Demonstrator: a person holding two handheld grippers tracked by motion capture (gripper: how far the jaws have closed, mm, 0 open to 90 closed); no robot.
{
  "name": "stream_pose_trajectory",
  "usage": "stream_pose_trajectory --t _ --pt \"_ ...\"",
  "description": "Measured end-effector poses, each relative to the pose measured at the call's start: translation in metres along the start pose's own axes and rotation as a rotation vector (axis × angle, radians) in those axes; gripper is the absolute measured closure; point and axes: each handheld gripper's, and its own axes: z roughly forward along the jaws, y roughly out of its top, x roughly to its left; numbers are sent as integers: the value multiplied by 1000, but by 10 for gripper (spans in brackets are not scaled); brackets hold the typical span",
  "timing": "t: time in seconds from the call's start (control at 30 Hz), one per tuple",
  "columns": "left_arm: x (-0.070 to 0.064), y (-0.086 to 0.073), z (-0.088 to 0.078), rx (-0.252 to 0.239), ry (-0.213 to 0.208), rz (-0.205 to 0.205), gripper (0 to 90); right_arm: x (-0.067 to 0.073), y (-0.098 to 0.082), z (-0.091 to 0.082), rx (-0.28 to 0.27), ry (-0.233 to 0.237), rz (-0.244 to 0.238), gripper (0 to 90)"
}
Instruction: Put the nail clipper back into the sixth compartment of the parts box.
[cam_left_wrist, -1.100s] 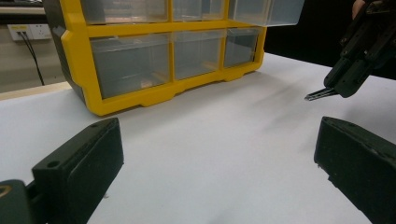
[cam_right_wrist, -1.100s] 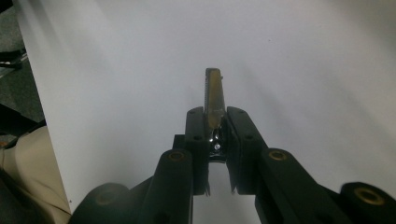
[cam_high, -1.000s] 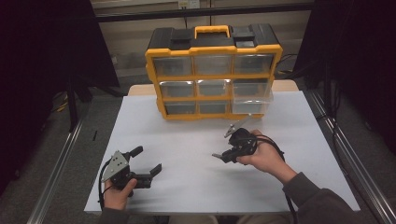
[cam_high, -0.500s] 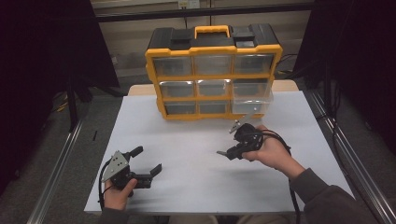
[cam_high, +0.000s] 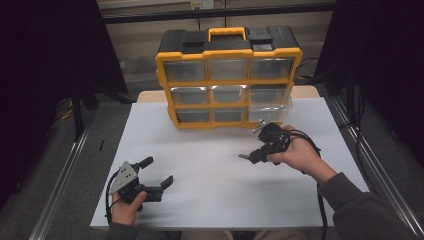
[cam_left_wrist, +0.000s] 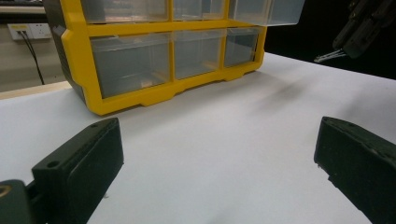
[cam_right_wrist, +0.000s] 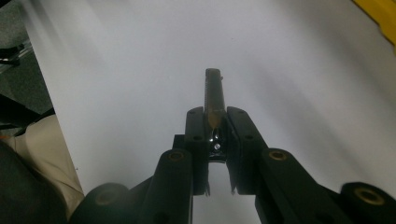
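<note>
At the near edge of a white-covered table (cam_high: 210, 175), the left gripper (cam_high: 159, 172) rests low in a person's hand, its two black jaws spread wide with bare tabletop between them. Farther in and to the right, the right gripper (cam_high: 249, 156) is held above the sheet, jaws pressed together on a slim metal tool (cam_right_wrist: 214, 100) whose tip juts beyond the pads; what kind of tool it is cannot be told. Behind stands a yellow-and-black organizer (cam_high: 229, 75) of clear drawers, its lower right drawer (cam_high: 270, 106) pulled out just beyond the raised gripper. Dark curtains (cam_high: 50, 60) flank the table; a wall socket (cam_left_wrist: 28, 31) shows behind.
</note>
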Motion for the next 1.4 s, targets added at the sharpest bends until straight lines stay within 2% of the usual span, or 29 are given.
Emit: stream_pose_trajectory --t 0.07,0.1,0.13,0.37,0.4,0.43,0.53,0.6,0.8,0.9,0.93,1.0,1.03,1.13,1.3,1.33,1.4 --pt "1 0 -1 10 -2 15 14 -2 0 -2 -4 -1 -1 804" --pt "1 0 -1 7 -4 12 14 -3 1 -4 1 -1 6 804" --pt "0 0 0 -4 -3 -8 14 -3 1 -4 3 -4 11 804" --pt "1 0 -1 11 -1 13 14 -5 4 -11 16 -8 10 804" --pt "1 0 -1 11 0 12 14 -5 4 -12 16 -12 10 804" --pt "0 0 0 -3 -1 -7 14 -5 5 -14 20 -9 8 804" --pt "0 0 0 -3 -1 -4 14 -6 6 -18 22 -13 8 804" --pt "1 0 -1 11 1 12 14 -6 7 -21 21 -16 4 804" --pt "1 0 -1 10 1 11 14 -7 10 -28 30 -22 1 804" --pt "0 0 0 -1 4 -4 14 -8 12 -30 33 -26 0 804" --pt "1 0 -1 9 4 10 14 -9 12 -30 37 -23 -2 804" --pt "1 0 -1 11 2 13 14 -10 13 -32 34 -24 2 804" --pt "0 0 0 0 4 -2 14 -10 13 -33 36 -22 6 804" --pt "0 0 0 -2 -2 -5 14 -12 15 -37 41 -25 6 804" --pt "1 0 -1 9 0 14 14 -14 17 -44 38 -28 5 804" --pt "0 0 0 -1 3 -1 14 -14 18 -45 38 -26 2 804" --pt "0 0 0 0 2 1 14 -14 18 -48 40 -30 10 804"
